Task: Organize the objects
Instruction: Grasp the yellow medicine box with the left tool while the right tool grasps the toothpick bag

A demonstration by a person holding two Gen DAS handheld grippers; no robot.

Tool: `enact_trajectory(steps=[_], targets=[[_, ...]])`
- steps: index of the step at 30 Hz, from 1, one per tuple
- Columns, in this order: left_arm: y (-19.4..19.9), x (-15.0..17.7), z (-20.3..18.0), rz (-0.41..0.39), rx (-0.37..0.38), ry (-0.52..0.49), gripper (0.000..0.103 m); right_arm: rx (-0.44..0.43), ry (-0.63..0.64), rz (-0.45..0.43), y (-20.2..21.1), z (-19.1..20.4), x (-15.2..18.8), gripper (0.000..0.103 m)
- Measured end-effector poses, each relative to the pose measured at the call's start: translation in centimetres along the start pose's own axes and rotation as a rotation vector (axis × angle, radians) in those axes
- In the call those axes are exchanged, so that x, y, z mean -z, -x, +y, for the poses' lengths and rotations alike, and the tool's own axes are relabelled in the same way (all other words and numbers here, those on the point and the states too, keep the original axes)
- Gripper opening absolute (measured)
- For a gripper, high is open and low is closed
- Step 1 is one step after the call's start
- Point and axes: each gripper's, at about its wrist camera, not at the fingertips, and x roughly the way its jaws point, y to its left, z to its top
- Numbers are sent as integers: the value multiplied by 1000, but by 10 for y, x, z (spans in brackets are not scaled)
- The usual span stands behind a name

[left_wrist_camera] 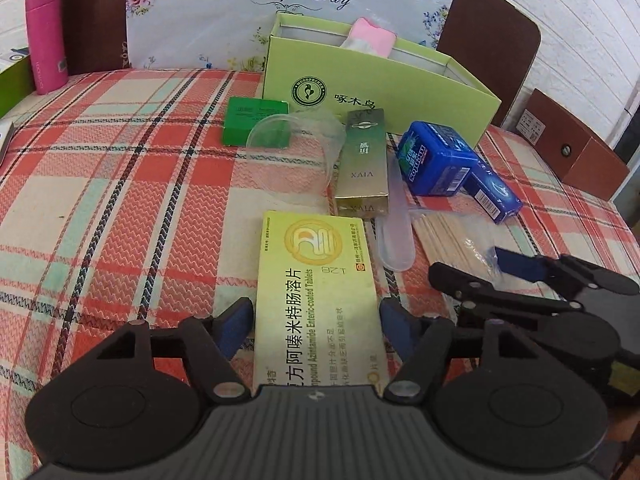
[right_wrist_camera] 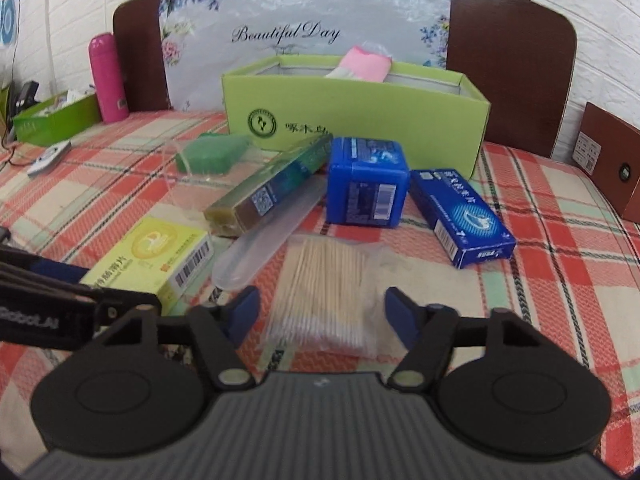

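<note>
Plaid tablecloth [right_wrist_camera: 540, 240] below white brick wall [right_wrist_camera: 600, 8], floral "Beautiful Day" board [right_wrist_camera: 304, 20].

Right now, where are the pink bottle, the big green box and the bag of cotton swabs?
Pink bottle [right_wrist_camera: 107, 78]: right wrist view, body.
Big green box [right_wrist_camera: 360, 120]: right wrist view, front wall.
Bag of cotton swabs [right_wrist_camera: 326, 292]: right wrist view, middle.

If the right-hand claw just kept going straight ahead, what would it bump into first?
Most likely the bag of cotton swabs, already lying between the right gripper and its open fingers; depth is hard to judge.
</note>
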Motion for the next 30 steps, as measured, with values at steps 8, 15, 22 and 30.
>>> enact_trajectory(steps=[8, 15, 22, 30], targets=[[9, 7, -1, 23, 47, -70, 71, -142, -32, 79, 46, -9, 24, 23], [5, 6, -6, 18, 11, -73, 72, -126, 5, 40, 65, 1, 28, 48], [3, 6, -12, 23, -7, -107, 71, -96, 27, 39, 60, 6, 29, 48], [0, 7, -15, 23, -14, -146, 70, -111, 4, 62, 54, 5, 33, 28]])
